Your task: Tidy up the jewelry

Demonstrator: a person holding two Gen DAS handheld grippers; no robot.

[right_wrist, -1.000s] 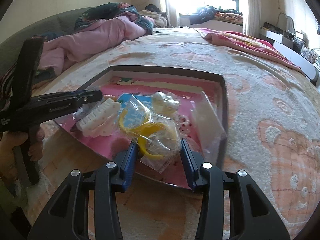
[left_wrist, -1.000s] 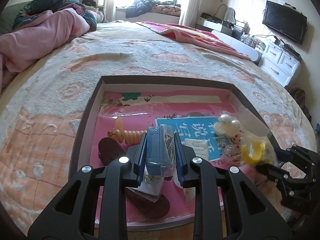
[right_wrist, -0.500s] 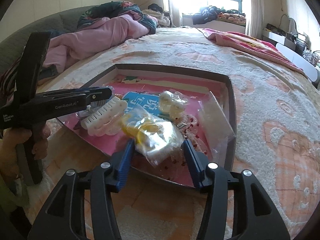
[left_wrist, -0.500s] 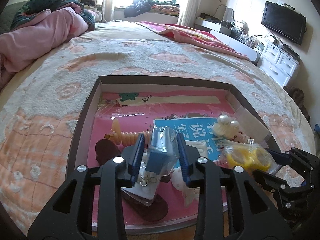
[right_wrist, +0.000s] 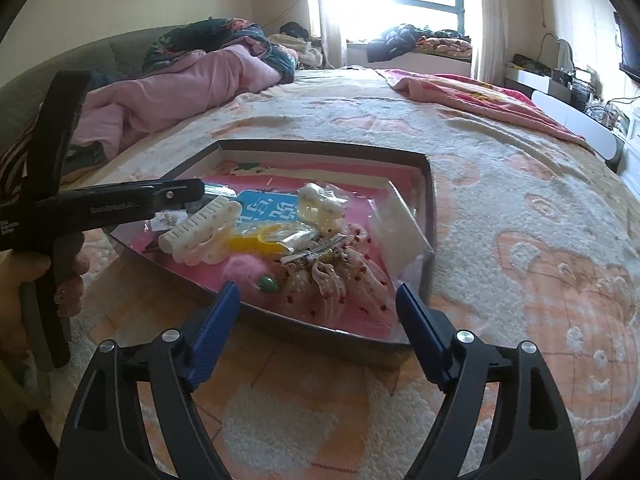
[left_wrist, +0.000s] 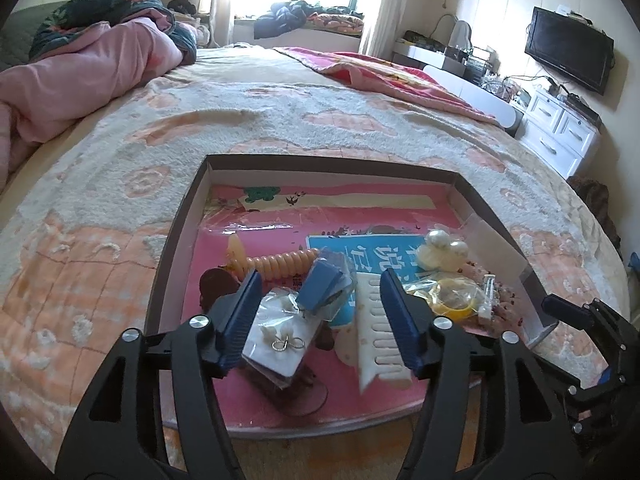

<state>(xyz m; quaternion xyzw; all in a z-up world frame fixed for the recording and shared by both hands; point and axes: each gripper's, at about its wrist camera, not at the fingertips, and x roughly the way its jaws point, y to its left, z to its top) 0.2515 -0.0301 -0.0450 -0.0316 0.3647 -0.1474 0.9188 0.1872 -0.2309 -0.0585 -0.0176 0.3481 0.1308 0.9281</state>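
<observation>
Left wrist view: left gripper, jaws opening, nothing clamped; blue-carded packet and earring card lie loose between them inside the box on the bed. Right gripper, jaws opening, empty, above box's near rim; yellow-ring bag rests inside.

Each claw is built of black plastic arms with triangular cut-outs, joined by round silver screws. The left claw carries two ribbed blue pads on its fingertips; the right claw has the same blue pads. Seen from the side, the left one bears faint pale lettering along its black bar. A hand wraps its handle.
</observation>
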